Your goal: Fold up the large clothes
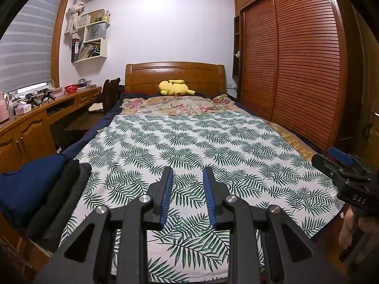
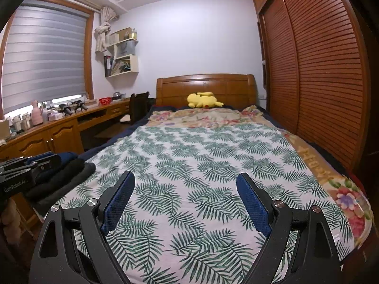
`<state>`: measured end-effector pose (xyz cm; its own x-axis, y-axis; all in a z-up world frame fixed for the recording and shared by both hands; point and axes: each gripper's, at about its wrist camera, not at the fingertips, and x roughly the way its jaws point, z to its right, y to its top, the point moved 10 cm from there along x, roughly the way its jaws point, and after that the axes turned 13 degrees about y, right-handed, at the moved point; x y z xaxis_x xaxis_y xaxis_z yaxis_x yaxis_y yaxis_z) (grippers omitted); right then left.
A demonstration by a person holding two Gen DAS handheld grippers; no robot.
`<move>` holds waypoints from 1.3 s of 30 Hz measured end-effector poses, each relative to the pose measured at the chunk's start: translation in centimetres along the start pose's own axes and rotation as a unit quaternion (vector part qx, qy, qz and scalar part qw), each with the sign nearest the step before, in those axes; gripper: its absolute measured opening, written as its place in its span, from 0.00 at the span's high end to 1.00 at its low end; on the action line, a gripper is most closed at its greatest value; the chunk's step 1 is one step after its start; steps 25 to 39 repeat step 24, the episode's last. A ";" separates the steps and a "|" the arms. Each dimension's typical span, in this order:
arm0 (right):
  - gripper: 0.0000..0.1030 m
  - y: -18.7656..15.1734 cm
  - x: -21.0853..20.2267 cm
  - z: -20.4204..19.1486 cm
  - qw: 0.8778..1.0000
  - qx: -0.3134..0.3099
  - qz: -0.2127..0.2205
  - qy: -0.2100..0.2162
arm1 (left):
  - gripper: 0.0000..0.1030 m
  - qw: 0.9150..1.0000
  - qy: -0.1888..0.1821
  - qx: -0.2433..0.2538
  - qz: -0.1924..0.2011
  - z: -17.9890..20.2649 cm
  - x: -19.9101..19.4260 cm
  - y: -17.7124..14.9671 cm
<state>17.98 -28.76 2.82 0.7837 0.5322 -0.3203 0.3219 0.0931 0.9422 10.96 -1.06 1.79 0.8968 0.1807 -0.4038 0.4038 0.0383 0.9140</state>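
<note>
Bottom centre, our left gripper (image 1: 187, 172): jaws narrowly apart, nothing between. Our right gripper (image 2: 186, 179): jaws wide apart, empty, low centre of its view. Both hang above leaf-print sheet (image 1: 201, 146) spread flat on bed (image 1: 99, 127). Lower left: stack of folded dark clothes (image 1: 47, 194), navy on top, at bed's near corner. We judge cloth soft, light, floppy; best pinched at a corner or hem. Far centre: yellow plush toy (image 1: 175, 87) against headboard (image 1: 175, 73).

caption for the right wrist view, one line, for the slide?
Right gripper held open and empty above a leaf-print sheet spread on the bed, folded dark clothes stacked at its left edge.
</note>
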 end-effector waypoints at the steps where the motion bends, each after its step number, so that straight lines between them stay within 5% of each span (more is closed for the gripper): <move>1: 0.13 0.0 0.0 0.0 1.000 0.000 0.000 0.000 | 0.76 1.000 0.000 0.000 0.000 0.0 0.0 0.0; 39: 0.13 -0.1 -0.2 -1.0 1.000 0.002 -0.001 0.007 | 0.75 1.000 0.001 -0.001 -0.004 0.1 -0.2 -0.2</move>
